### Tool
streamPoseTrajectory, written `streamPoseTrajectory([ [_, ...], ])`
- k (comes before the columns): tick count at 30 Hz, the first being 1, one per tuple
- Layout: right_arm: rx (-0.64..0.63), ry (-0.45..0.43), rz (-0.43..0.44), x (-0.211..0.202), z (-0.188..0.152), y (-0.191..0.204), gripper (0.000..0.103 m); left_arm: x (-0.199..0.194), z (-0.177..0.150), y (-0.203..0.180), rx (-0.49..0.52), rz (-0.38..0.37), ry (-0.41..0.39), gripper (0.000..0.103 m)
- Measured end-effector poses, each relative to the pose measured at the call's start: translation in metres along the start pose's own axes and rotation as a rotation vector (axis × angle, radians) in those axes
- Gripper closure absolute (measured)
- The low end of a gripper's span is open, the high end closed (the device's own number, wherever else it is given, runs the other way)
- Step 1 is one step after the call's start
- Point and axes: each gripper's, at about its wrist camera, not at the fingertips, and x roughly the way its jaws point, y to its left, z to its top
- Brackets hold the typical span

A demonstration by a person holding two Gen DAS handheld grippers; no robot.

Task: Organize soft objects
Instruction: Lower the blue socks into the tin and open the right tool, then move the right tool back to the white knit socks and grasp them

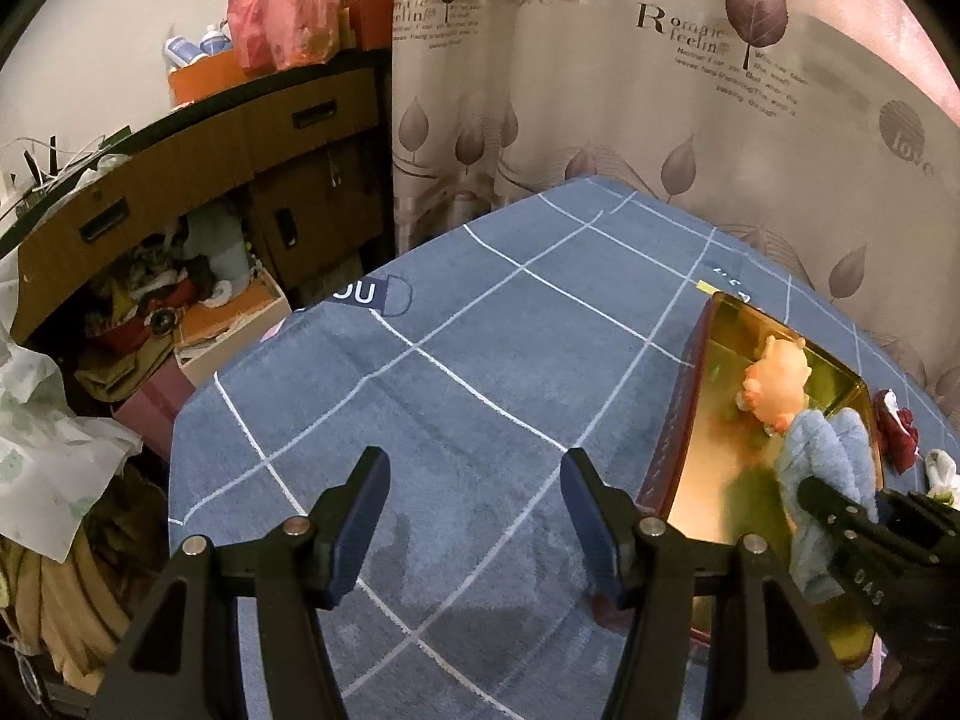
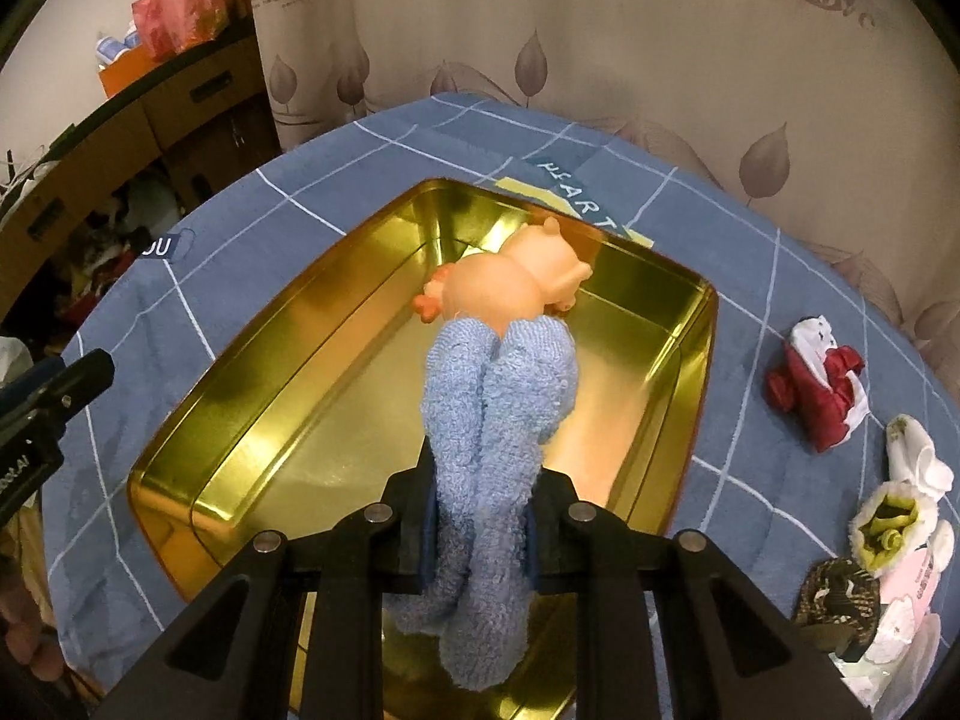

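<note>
My right gripper (image 2: 485,480) is shut on a rolled light-blue towel (image 2: 498,396), which sticks out past the fingers and hangs over the gold tin tray (image 2: 270,420). An orange rubber pig toy (image 2: 510,282) lies inside the tray at its far end, just beyond the towel's tip. The left wrist view has the same tray (image 1: 708,480), pig (image 1: 774,384) and towel (image 1: 834,456) at the right, with the right gripper (image 1: 840,510) coming in from the edge. My left gripper (image 1: 474,462) is open over the blue checked tablecloth (image 1: 480,360), left of the tray, holding nothing.
Right of the tray lie a red-and-white cloth (image 2: 816,390), a white sock (image 2: 918,462), a yellow-and-white bundle (image 2: 888,522), a brown patterned piece (image 2: 840,594) and a pink-white item (image 2: 906,618). A leaf-print curtain (image 1: 600,90) hangs behind; a cluttered wooden cabinet (image 1: 198,180) stands left.
</note>
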Motion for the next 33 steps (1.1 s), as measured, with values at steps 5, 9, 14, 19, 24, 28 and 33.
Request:
streamPoseTrajectory([
  [5, 0.006, -0.022, -0.010, -0.002, 0.001, 0.000, 0.060, -0.001, 0.000, 0.000, -0.001, -0.002, -0.001, 0.042],
  [9, 0.001, -0.058, -0.002, -0.012, 0.002, 0.000, 0.042, -0.001, -0.001, 0.001, 0.000, -0.003, -0.002, 0.042],
  [14, -0.001, -0.106, 0.003, -0.028, -0.002, 0.000, 0.034, -0.002, -0.001, 0.002, 0.000, -0.003, -0.004, 0.042],
  [19, 0.034, -0.130, 0.022, -0.043, -0.008, -0.009, 0.031, -0.003, 0.000, 0.000, 0.007, -0.002, -0.010, 0.042],
  [24, 0.072, -0.153, 0.036, -0.060, -0.020, -0.022, 0.030, -0.003, 0.000, -0.003, 0.017, 0.000, -0.017, 0.042],
  [28, 0.092, -0.166, 0.020, -0.076, -0.036, -0.036, 0.030, -0.005, -0.001, -0.006, 0.030, 0.001, -0.023, 0.042],
  [33, 0.134, -0.181, -0.041, -0.101, -0.062, -0.072, 0.030, -0.007, -0.003, -0.010, 0.051, 0.007, -0.034, 0.042],
])
